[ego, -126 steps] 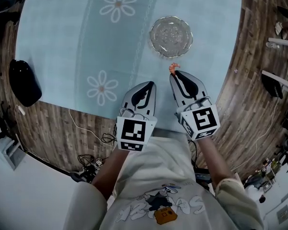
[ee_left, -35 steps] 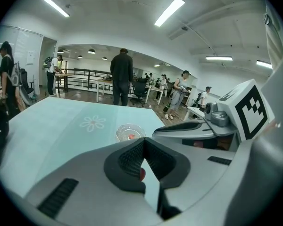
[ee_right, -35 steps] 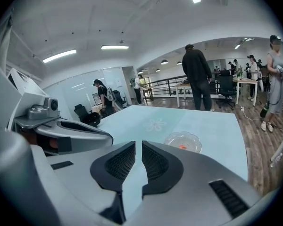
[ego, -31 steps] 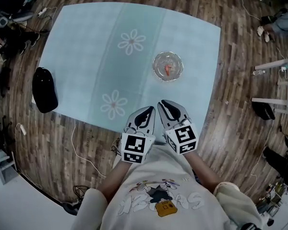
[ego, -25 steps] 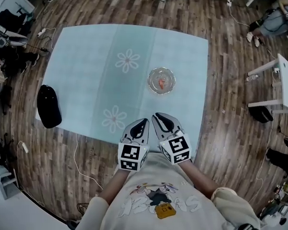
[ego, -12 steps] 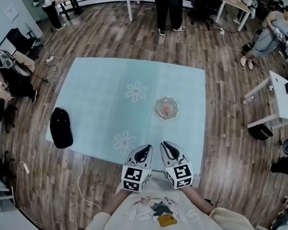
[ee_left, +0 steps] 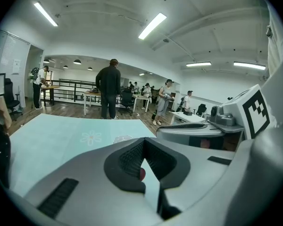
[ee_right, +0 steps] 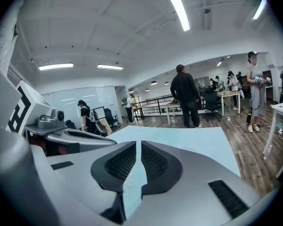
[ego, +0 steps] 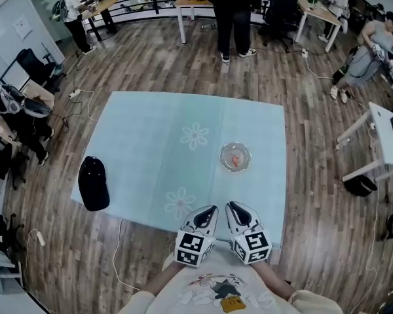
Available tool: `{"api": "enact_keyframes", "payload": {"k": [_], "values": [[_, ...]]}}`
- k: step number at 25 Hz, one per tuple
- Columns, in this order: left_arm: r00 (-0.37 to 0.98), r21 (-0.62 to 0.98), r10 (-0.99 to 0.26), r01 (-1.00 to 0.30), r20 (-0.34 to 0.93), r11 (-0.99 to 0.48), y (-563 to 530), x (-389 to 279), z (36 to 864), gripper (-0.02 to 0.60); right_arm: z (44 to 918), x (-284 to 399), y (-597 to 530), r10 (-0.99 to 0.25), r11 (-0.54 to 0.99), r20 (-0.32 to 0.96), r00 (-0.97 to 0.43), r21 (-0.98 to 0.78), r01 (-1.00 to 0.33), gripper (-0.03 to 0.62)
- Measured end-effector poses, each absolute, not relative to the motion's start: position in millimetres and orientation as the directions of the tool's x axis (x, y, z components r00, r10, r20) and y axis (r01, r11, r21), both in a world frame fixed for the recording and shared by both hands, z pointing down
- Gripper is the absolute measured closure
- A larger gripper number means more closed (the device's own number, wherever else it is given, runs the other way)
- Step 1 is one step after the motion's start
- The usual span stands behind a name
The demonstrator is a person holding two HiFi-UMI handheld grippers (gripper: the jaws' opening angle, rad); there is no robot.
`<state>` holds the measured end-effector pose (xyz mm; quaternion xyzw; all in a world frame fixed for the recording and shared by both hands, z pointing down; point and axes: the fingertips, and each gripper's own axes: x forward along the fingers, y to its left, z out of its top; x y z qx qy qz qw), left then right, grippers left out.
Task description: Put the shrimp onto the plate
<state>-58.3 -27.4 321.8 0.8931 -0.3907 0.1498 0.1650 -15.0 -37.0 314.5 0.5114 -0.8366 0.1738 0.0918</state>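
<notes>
The orange shrimp [ego: 236, 157] lies in the clear glass plate [ego: 224, 163], which stands right of centre on the light blue tablecloth [ego: 150, 142]. Both grippers are held side by side at the table's near edge, well short of the plate. My left gripper [ego: 208, 209] is shut with nothing in it; its tips meet in the left gripper view [ee_left: 142, 145]. My right gripper [ego: 234, 206] is also empty, its jaws closed to a thin slit in the right gripper view [ee_right: 138, 147]. The plate [ee_left: 121, 138] shows faintly beyond the left jaws.
A black cap [ego: 93, 183] lies at the table's left edge. A person [ego: 232, 5] stands beyond the far edge. A white table [ego: 388, 133] is off to the right. A cable [ego: 116, 257] trails on the wood floor near the front left corner.
Five seconds ago my right gripper held the shrimp just before the plate; now the shrimp lies in the plate. Both grippers have drawn back to the near edge as the view pulled away.
</notes>
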Motion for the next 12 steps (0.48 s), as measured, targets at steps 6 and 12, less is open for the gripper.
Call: {"api": "enact_keyframes", "payload": {"k": [6,12], "values": [[0.663,0.19,-0.626,-0.733,0.411,-0.653,-14.6,-67.6,325.3,0.574,326.2,-20.2,-17.2,-0.83,0.353,0.359,-0.426,-0.254,-0.901,0.542],[0.685,0.169,-0.642,-0.718,0.345,-0.675,-46.8,-71.2,300.5,0.574,322.9,-32.2,-44.0,-0.795,0.386,0.34,-0.503,-0.356,-0.851,0.543]]}}
